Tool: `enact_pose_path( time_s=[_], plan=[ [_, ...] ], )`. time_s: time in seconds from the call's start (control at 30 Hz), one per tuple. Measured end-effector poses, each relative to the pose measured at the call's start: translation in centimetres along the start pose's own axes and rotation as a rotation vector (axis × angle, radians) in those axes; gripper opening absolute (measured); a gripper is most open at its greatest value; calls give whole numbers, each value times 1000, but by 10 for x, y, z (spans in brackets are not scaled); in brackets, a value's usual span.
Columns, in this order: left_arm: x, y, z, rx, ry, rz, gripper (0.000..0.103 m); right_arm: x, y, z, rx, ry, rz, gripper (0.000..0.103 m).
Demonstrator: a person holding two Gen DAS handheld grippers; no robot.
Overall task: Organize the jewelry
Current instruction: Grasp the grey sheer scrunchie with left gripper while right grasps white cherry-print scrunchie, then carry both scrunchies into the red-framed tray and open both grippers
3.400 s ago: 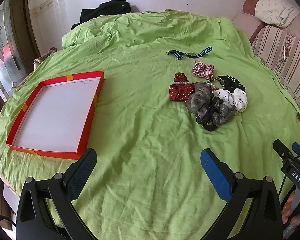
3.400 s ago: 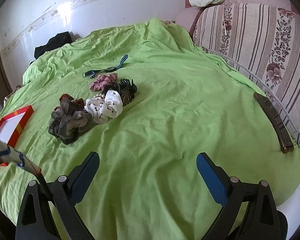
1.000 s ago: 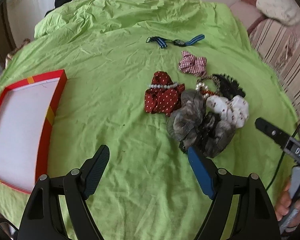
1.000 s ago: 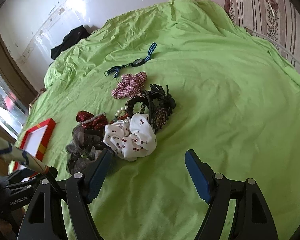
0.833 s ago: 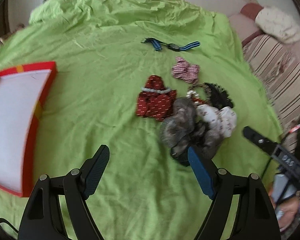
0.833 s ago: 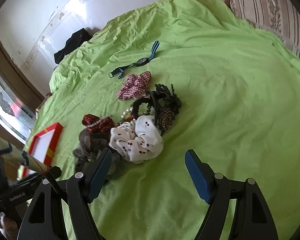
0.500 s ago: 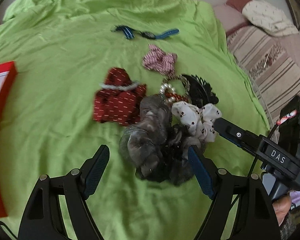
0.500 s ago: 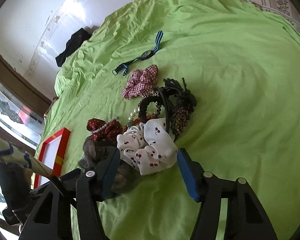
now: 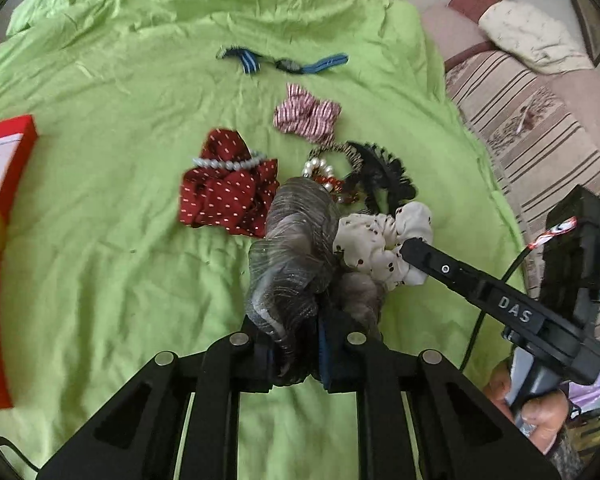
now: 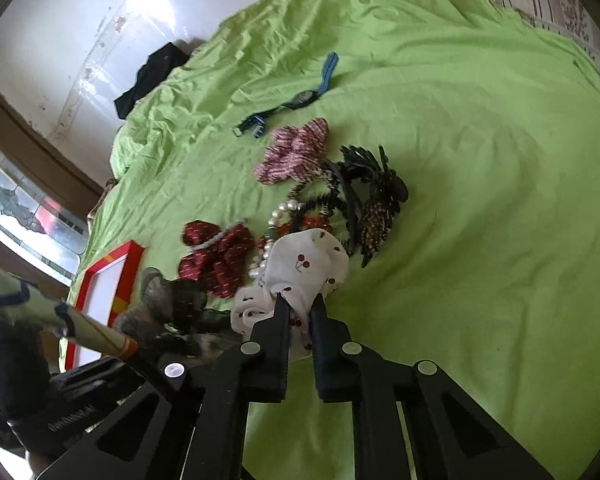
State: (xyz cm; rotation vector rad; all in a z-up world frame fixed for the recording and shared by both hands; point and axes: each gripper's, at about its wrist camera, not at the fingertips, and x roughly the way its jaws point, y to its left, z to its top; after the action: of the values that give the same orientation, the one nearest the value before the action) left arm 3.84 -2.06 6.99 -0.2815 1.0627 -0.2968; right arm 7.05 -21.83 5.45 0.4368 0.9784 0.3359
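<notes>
On the green sheet point(image 9: 120, 240) lies a heap of hair accessories. My left gripper point(image 9: 294, 334) is closing its jaws on the grey scrunchie point(image 9: 296, 248), whose fabric is pinched between the pads. My right gripper point(image 10: 299, 304) is closing on the white cherry-print scrunchie point(image 10: 308, 268), with the cloth squeezed between its fingers. Behind them lie a red dotted scrunchie point(image 9: 228, 196) with a pearl strand across it, a striped pink bow point(image 9: 306, 118), a black hair claw point(image 9: 384, 176), bead bracelets point(image 9: 320, 170) and a blue-strapped watch point(image 9: 288, 64). The red tray point(image 9: 4, 184) sits at the far left.
A striped sofa point(image 9: 540, 128) borders the bed on the right. A black garment point(image 10: 152, 76) lies at the far edge by the wall. A hand point(image 9: 540, 408) holds the right gripper's handle. A window point(image 10: 16, 208) is on the left.
Both grippers moved in over the heap and went from wide open to closed, the left onto the grey scrunchie, the right onto the white one.
</notes>
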Motion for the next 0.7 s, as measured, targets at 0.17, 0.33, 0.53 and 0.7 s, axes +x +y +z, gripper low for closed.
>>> enact_pose_path(
  time_s=[0.17, 0.33, 0.53, 0.7],
  plan=[
    [-46, 10, -12, -1, -63, 13, 15, -27, 18, -7, -38, -26, 8, 10],
    [-88, 31, -20, 5, -145, 96, 15, -43, 39, -10, -67, -34, 24, 10],
    [-130, 81, -24, -47, -218, 182, 15, -41, 79, -19, -116, 0, 65, 10],
    [-163, 148, -18, -103, -246, 278, 15, -16, 133, -25, -185, 64, 106, 10]
  ],
)
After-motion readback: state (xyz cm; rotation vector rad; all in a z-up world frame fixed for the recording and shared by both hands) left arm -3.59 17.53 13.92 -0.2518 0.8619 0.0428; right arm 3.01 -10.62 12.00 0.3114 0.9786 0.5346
